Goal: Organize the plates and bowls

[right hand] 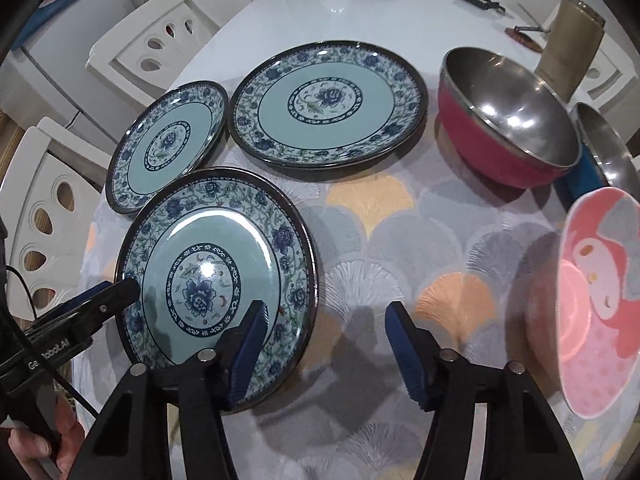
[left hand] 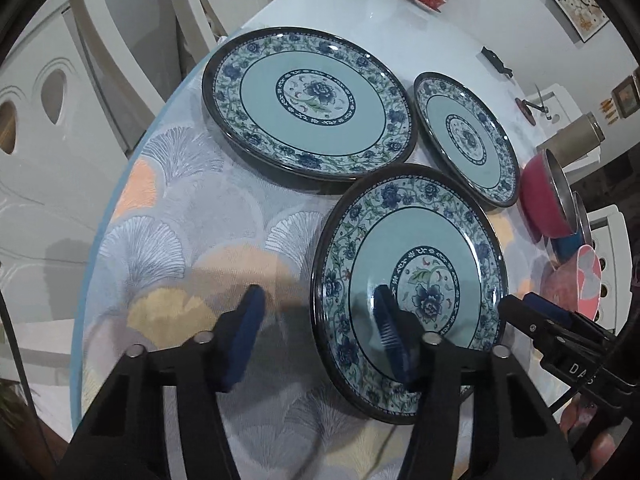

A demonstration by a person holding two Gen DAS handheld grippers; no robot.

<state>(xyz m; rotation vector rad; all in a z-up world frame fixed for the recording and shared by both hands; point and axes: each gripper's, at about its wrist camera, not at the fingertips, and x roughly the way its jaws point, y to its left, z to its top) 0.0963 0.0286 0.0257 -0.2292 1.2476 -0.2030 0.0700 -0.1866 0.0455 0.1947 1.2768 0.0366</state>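
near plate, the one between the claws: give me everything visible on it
The near plate is round and glossy, ceramic by the look: dark rim, blue floral band, plain teal ring, central blue flower medallion. It lies face up on the patterned cloth, nearest of three matching plates, apart from the others. The left claw straddles one edge, the right claw the opposite edge, each with one pad over the plate. Whether any pad touches it cannot be told.
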